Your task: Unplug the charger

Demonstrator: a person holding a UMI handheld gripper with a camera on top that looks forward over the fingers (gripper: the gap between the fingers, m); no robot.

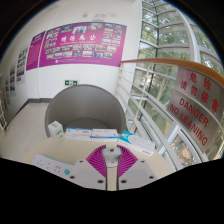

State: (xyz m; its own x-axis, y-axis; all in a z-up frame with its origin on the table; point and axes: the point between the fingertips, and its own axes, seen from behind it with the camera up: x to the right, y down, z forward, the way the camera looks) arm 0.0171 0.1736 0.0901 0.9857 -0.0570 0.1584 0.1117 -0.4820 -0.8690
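My gripper (110, 150) is raised above a white table (150, 150). Its two fingers, with magenta pads (97, 162), are drawn close together around a small white charger (110, 153), which sits pressed between the pads near the fingertips. A white power strip (50, 163) lies on the table just left of the fingers, below the charger's level. No cable or plug pins show.
A blue and white box (100, 131) and a small white box (57, 129) lie on the table beyond the fingers. A curved white booth wall (85, 105) stands behind. Glass windows with red lettering (190, 110) are on the right, and a magenta poster wall (80, 45) is above.
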